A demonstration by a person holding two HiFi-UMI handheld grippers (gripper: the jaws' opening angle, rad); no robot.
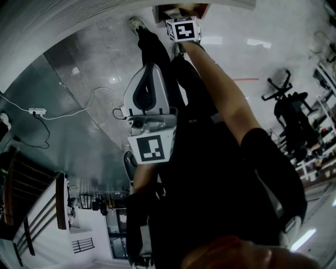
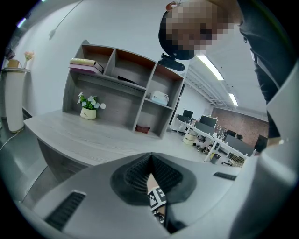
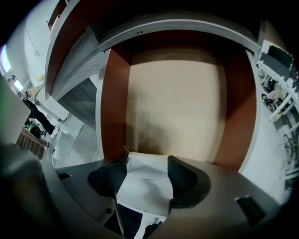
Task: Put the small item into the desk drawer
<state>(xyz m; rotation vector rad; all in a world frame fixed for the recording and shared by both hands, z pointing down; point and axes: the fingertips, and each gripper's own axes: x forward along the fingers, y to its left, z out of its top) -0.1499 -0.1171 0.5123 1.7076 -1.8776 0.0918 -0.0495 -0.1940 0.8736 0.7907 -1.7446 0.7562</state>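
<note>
My right gripper [image 3: 147, 161] is shut on a small white item [image 3: 145, 179], which fills the gap between the dark pads. It hangs over the open desk drawer [image 3: 177, 102], which has a beige bottom and brown side walls. In the head view that gripper [image 1: 181, 21] is stretched out at the top, at the drawer's mouth [image 1: 181, 8]; its jaws are hidden behind its marker cube. My left gripper [image 2: 150, 161] has its jaws together with nothing between them. It is held back near the person's body [image 1: 148, 79], away from the drawer.
The left gripper view faces a grey desk [image 2: 70, 135] with a shelf unit [image 2: 126, 88], a potted plant [image 2: 88, 109] and books [image 2: 84, 65]. On the floor lie a power strip with cable [image 1: 37, 111]. An exercise bike [image 1: 286, 100] stands at the right.
</note>
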